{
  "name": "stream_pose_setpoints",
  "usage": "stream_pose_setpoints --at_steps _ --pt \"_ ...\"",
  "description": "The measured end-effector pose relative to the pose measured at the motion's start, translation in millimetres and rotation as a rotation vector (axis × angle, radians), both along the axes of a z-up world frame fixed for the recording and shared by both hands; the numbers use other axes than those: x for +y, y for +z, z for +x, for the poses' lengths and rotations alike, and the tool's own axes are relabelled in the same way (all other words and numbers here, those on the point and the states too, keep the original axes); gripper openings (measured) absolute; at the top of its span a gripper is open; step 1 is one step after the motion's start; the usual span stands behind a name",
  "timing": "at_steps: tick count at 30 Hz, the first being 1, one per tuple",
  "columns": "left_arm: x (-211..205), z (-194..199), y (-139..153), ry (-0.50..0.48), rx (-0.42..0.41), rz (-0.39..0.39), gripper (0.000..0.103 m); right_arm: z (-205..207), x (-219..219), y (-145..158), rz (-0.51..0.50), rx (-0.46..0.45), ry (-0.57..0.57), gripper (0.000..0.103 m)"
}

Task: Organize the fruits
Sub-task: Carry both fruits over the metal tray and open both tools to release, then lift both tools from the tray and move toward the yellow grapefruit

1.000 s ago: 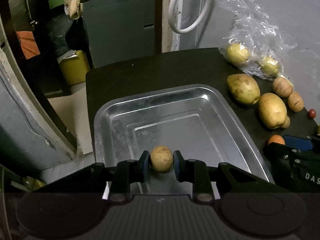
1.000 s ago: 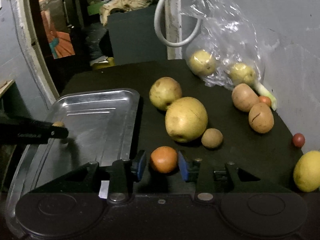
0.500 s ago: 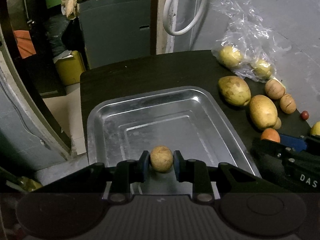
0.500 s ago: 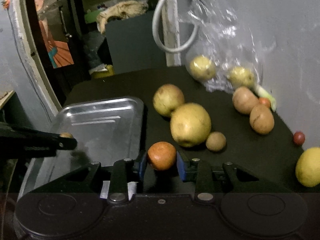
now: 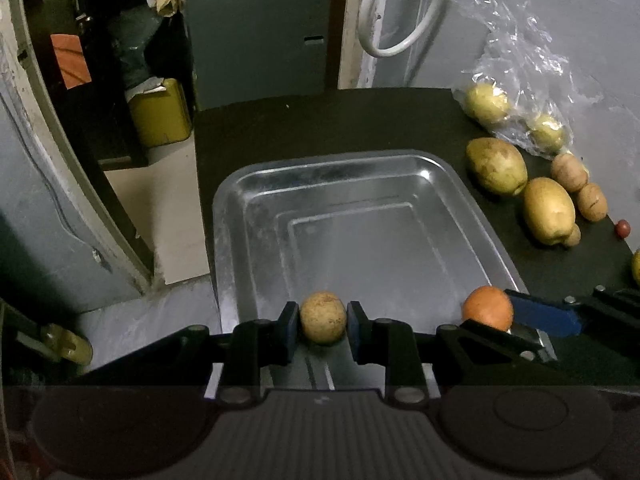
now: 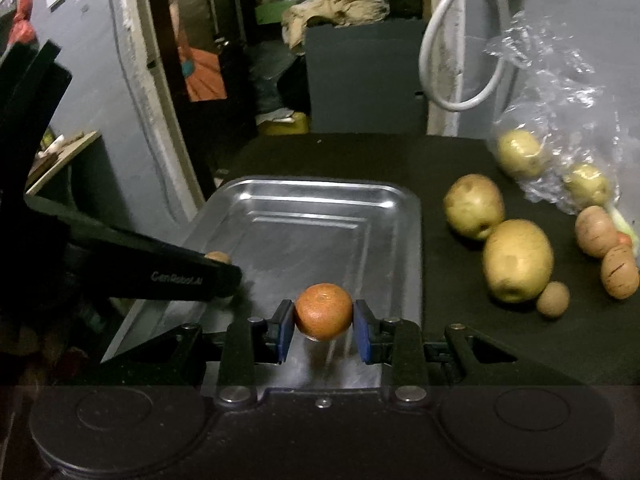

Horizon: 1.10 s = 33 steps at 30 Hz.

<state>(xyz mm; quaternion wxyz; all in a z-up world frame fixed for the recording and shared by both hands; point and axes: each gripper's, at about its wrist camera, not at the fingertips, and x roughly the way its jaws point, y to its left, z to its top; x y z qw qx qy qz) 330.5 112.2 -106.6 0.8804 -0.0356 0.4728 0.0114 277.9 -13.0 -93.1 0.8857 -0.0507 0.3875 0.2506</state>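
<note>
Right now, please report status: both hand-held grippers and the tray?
Left hand-held gripper shut on brown fruit. Right hand-held gripper shut on orange, over tray. Tray floor bare, nothing in the way.

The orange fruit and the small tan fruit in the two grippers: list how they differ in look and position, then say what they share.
Colour: the orange fruit is bright orange; the small tan fruit is dull yellowish brown.
Holder: the orange fruit sits in the right gripper; the tan fruit sits in the left gripper.
Position: the orange fruit is near the metal tray's right side, the tan fruit toward its left.
Shared: both are roundish, clamped between blue pads, over the tray's near end.
</note>
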Motion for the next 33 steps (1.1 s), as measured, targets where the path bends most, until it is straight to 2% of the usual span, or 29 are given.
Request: stream_pose_setpoints --at_steps 8,11,16,18,24,30,33 --pt "-2 -12 -2 -0.025 0.011 -0.008 0.028 -9 4 -5 -0.017 0.028 -0.002 0.034" --pt "-3 -13 0 -0.028 0.012 -0.013 0.033 -11 2 -2 -0.014 0.023 -0.016 0.036" --pt "-2 -20 7 -0.026 0.005 -0.026 0.048 -20 -6 5 -0.006 0.009 -0.042 0.051" --pt "-2 -25 11 -0.025 -0.005 -0.031 0.062 -25 -10 9 -0.005 -0.001 -0.054 0.061" --pt "-5 -52 26 -0.022 -0.04 -0.059 0.087 -50 -25 21 -0.006 -0.022 -0.089 0.082" --pt "-10 -80 36 -0.026 -0.04 -0.102 0.098 -84 -43 31 -0.021 -0.038 -0.123 0.097" --pt "-17 -94 38 -0.048 -0.029 -0.113 0.1 -103 -54 35 -0.029 -0.039 -0.143 0.099"
